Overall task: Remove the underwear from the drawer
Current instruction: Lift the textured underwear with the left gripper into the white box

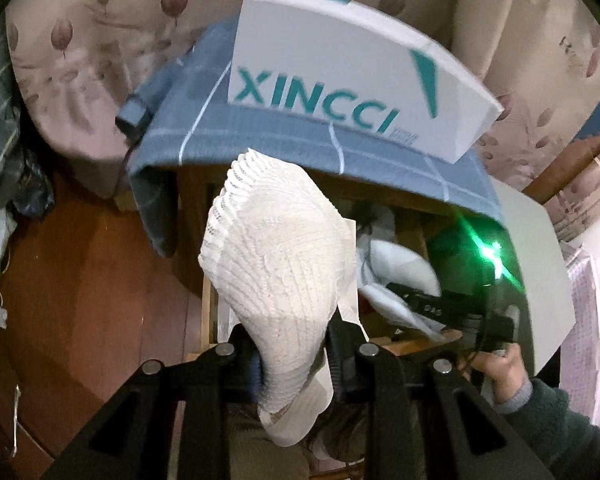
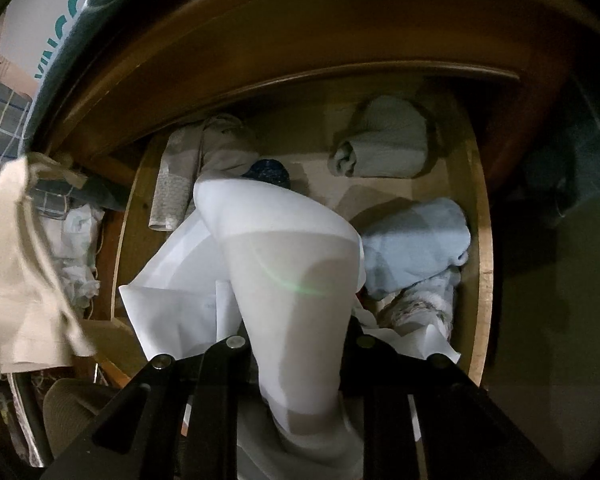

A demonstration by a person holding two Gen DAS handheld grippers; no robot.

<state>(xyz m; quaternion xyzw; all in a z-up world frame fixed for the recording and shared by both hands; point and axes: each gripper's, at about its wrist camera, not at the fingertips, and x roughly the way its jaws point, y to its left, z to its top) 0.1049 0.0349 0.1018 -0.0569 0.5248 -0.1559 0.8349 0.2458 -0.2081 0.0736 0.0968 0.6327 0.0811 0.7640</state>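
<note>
Tilting down — left hand-held gripper (image 1: 290, 354) clamped

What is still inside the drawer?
In the drawer: a grey roll, a light blue roll, beige cloth, white paper. The held white garment hides the middle.

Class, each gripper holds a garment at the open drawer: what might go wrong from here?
1. The cream garment in the left gripper dangles and may slip free.
2. The white garment in the right gripper lies over paper in the drawer; lifting might drag the paper out.
</note>
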